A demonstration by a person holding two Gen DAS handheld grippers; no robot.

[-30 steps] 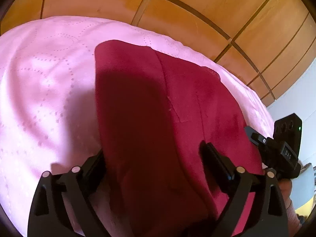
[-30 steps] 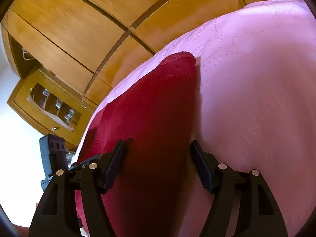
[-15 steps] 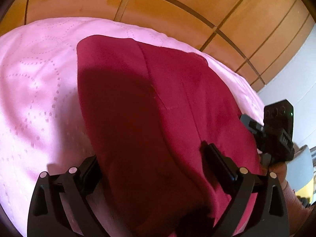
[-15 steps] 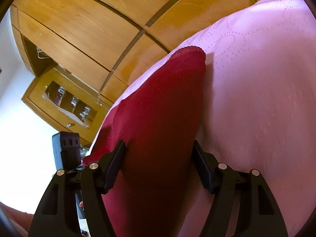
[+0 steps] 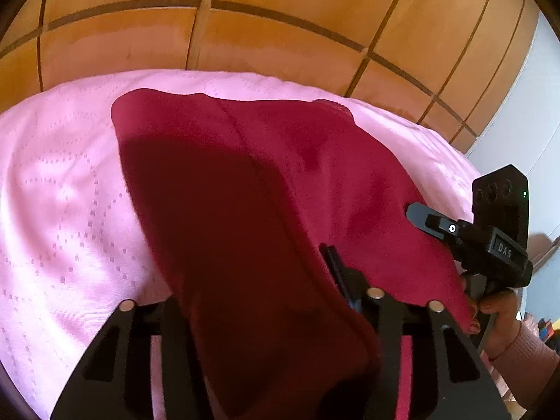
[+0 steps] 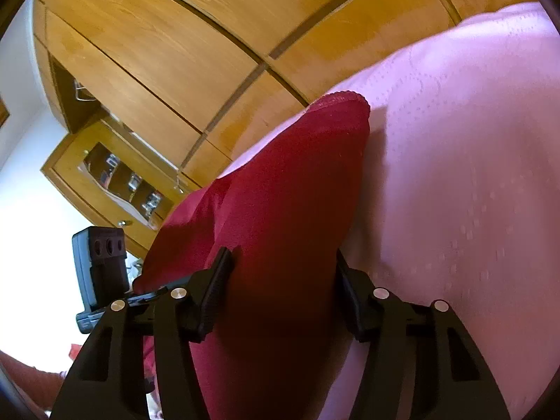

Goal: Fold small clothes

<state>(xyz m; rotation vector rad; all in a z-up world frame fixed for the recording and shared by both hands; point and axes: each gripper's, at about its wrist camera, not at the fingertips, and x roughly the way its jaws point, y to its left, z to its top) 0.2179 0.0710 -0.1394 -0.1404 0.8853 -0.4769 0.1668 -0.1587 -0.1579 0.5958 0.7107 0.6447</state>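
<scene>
A dark red garment (image 5: 245, 192) lies on a pink bedspread (image 5: 63, 210) with its near edge lifted off the bed. My left gripper (image 5: 259, 301) has the cloth draped between and over its fingers, which stand apart; the tips are hidden by cloth. My right gripper (image 6: 283, 280) holds the other near part of the red garment (image 6: 287, 210) between its fingers, also spread with cloth filling the gap. The right gripper also shows in the left wrist view (image 5: 455, 231) at the garment's right edge. The left gripper shows at the left of the right wrist view (image 6: 101, 266).
A wooden panelled wardrobe (image 5: 280, 28) stands behind the bed. A wooden cabinet with a glass door (image 6: 115, 182) is at the left in the right wrist view. The pink bedspread (image 6: 472, 175) spreads wide to the right of the garment.
Both grippers have risen and pulled back with the garment's near edge. The cloth's far edge now sits farther away and more of the wardrobe shows.
</scene>
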